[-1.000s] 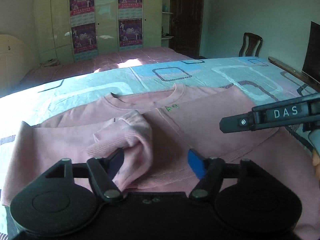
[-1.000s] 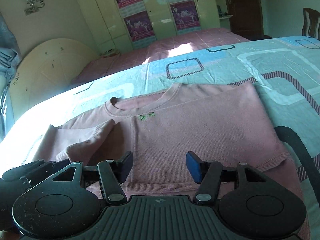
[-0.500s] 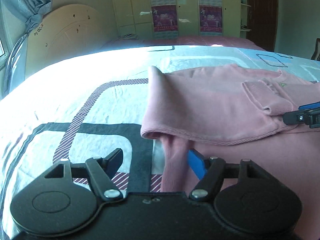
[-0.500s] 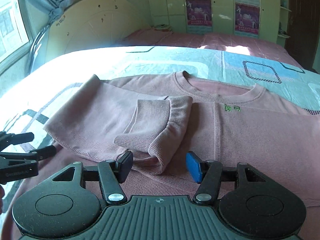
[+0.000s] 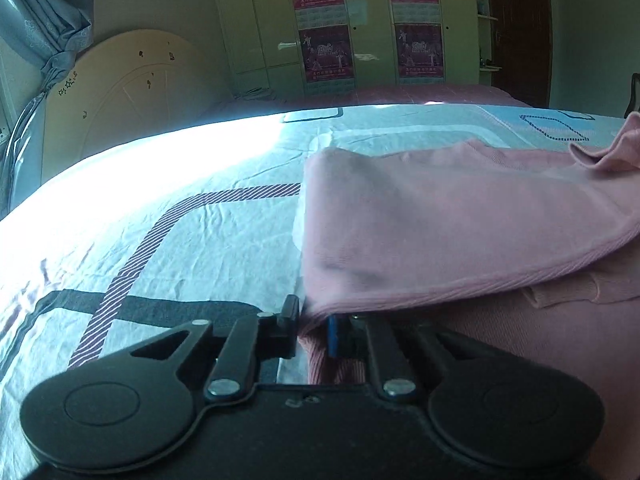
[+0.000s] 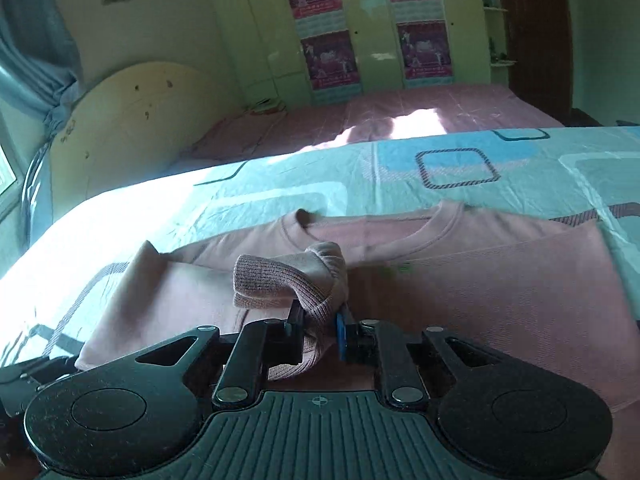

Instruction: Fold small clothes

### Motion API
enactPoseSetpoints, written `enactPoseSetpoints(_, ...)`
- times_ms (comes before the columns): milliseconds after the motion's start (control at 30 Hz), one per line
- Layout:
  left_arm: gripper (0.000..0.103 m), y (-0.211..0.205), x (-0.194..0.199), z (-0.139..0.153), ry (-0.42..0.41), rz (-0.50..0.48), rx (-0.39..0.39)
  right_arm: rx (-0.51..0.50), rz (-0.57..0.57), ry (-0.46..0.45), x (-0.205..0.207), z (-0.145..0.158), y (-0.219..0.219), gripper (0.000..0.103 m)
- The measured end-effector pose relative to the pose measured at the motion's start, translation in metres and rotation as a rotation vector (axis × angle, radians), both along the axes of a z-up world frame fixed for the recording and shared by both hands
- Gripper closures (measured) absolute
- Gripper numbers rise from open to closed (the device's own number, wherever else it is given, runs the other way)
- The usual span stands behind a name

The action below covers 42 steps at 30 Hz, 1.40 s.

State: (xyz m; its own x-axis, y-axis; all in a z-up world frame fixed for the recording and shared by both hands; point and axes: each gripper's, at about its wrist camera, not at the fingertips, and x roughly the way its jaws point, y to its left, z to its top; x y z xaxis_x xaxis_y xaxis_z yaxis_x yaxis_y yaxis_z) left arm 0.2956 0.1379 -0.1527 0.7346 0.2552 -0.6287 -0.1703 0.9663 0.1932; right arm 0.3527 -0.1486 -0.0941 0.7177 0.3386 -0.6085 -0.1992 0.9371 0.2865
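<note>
Where fabric bunches, both pads buried under pink sweatshirt [image 5: 460,232].

This is a bedroom in a home. A wide bed [image 6: 500,168] covered by a light blue sheet with printed squares fills the front. Behind it a second bed with a pink cover [image 6: 400,108] stands against a rounded cream headboard [image 6: 132,120]. A tall pale wardrobe [image 6: 372,32] carries purple posters [image 6: 328,60], and a grey-blue curtain [image 5: 44,16] hangs by the window.

bare bedsheet [image 5: 168,240] left of pink sweatshirt [image 5: 440,220], raised cuff [image 6: 280,280] ahead
</note>
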Motion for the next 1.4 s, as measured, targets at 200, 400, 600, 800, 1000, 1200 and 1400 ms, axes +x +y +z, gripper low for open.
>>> enactPoseSetpoints(200, 0.091, -0.006, -0.005, -0.004, 0.006, -0.036, 0.021, 0.051, -0.119, 0.161, 0.001, -0.027, -0.051, 0.088)
enactPoseSetpoints(400, 0.091, -0.007, -0.009, -0.002, 0.022, -0.066, 0.033, 0.105, -0.156, 0.187, -0.006, -0.028, -0.078, 0.084)
enactPoseSetpoints(600, 0.091, -0.007, -0.012, -0.001, 0.028, -0.06, 0.018, 0.163, -0.179, 0.228, -0.006, -0.041, -0.078, 0.039)
enactPoseSetpoints(800, 0.091, -0.005, -0.011, -0.001, 0.032, -0.057, 0.007, 0.195, -0.159, 0.23, 0.001, -0.046, -0.072, 0.091)
enactPoseSetpoints(1000, 0.09, -0.004, -0.012, 0.0, 0.04, -0.058, 0.006, 0.072, -0.141, 0.19, -0.014, -0.039, -0.077, 0.097)
enactPoseSetpoints(1200, 0.052, 0.004, -0.026, 0.019, 0.043, -0.068, -0.053, 0.123, -0.154, 0.158, -0.021, -0.028, -0.096, 0.068)
enactPoseSetpoints(1400, 0.043, 0.01, -0.028, 0.042, -0.012, -0.04, -0.124, 0.111, -0.191, 0.132, -0.004, -0.024, -0.108, 0.044)
